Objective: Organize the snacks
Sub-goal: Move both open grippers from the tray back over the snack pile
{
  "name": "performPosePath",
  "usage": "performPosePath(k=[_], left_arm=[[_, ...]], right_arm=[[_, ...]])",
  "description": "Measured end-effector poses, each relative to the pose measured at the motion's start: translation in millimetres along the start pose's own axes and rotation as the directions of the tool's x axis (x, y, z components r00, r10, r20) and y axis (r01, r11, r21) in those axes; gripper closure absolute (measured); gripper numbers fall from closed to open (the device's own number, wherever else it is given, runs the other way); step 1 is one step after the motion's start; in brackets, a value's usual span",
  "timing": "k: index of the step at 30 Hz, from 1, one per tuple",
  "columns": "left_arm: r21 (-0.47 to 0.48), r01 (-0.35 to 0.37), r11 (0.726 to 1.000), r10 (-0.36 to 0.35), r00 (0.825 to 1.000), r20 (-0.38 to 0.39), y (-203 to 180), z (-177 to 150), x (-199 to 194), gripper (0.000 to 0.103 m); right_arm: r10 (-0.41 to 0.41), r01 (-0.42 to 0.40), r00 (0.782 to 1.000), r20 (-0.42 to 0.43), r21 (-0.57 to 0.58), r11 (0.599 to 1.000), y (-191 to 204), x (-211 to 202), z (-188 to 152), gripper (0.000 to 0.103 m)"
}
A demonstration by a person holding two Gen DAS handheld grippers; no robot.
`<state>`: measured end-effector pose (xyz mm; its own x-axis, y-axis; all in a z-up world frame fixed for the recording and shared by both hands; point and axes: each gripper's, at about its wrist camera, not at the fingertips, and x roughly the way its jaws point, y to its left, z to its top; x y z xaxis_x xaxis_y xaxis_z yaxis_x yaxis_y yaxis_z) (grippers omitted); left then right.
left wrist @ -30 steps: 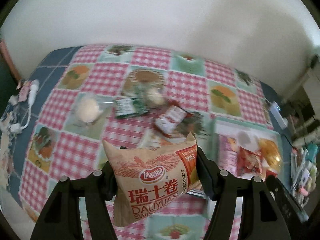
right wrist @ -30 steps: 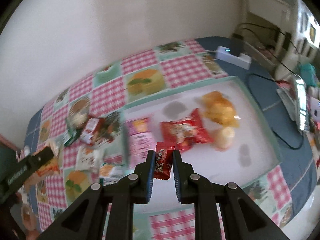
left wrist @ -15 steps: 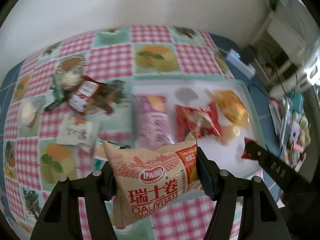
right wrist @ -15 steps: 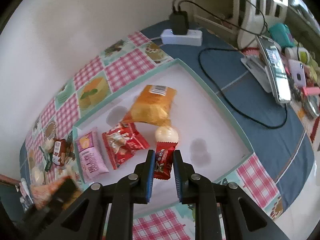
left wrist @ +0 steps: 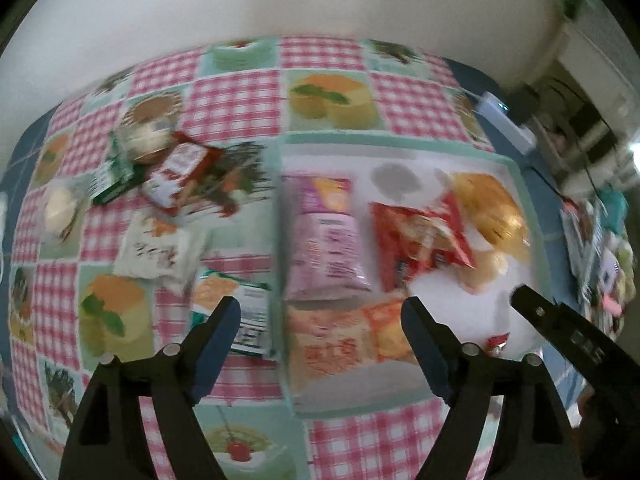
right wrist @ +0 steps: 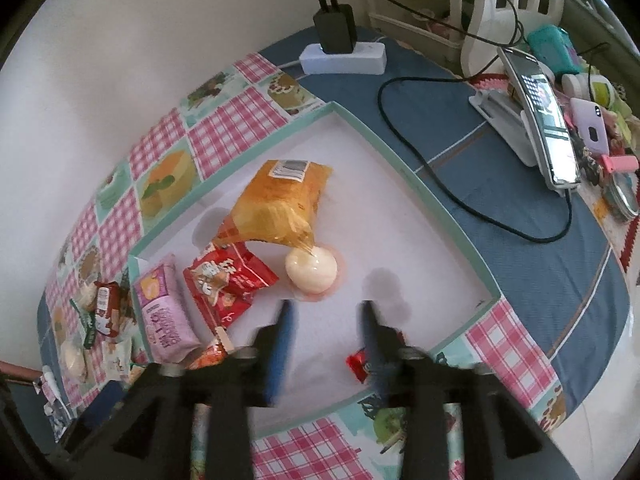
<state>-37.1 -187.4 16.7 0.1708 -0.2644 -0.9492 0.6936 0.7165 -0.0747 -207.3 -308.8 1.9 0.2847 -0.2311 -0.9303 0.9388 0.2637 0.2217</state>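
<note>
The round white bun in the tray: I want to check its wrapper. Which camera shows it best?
The right wrist view: the round white bun lies sharp and unobstructed in the tray, beside the orange bag. The left wrist view shows only a pale motion-blurred blob.

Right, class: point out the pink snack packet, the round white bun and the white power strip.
pink snack packet [left wrist: 326,248], left wrist view, middle of pack.
round white bun [right wrist: 311,269], right wrist view, its top.
white power strip [right wrist: 362,60], right wrist view, right half.
</note>
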Motion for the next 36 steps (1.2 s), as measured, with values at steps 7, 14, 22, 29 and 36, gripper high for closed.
performPosePath(k=[7, 14, 22, 29, 36], left_arm=[[-0.220, -0.127, 0.967, 0.136, 0.990, 0.027, 66, 10, -5, 0.010], [-0.345, -0.227, 0.911, 0.256, 0.966, 0.043, 132, 14, -18, 0.005], [-0.484, -0.269, 0.833, 0.328, 0.944, 0.041, 204, 7, -34, 0.005], [-0.548, -0.250, 0.799, 0.321, 0.946, 0.037, 236, -2, -37, 0.005], [-0.561, -0.222, 0.798, 0.293, 0.955, 0.038, 248, -4, -35, 0.005]], right_arm=[[-0.001, 0.001, 1.000, -0.006, -0.022, 1.000, 10, 4, -3, 0.016], [0.062, -0.061, 0.998, 0.003, -0.130, 0.990, 45, 4, -14, 0.000], [0.209, -0.196, 0.978, 0.028, -0.239, 0.951, 88, -3, -31, 0.000], [0.223, -0.206, 0.975, 0.013, -0.335, 0.919, 123, 0, -50, 0.000], [0.276, -0.233, 0.960, 0.042, -0.427, 0.874, 151, -9, -62, 0.000]])
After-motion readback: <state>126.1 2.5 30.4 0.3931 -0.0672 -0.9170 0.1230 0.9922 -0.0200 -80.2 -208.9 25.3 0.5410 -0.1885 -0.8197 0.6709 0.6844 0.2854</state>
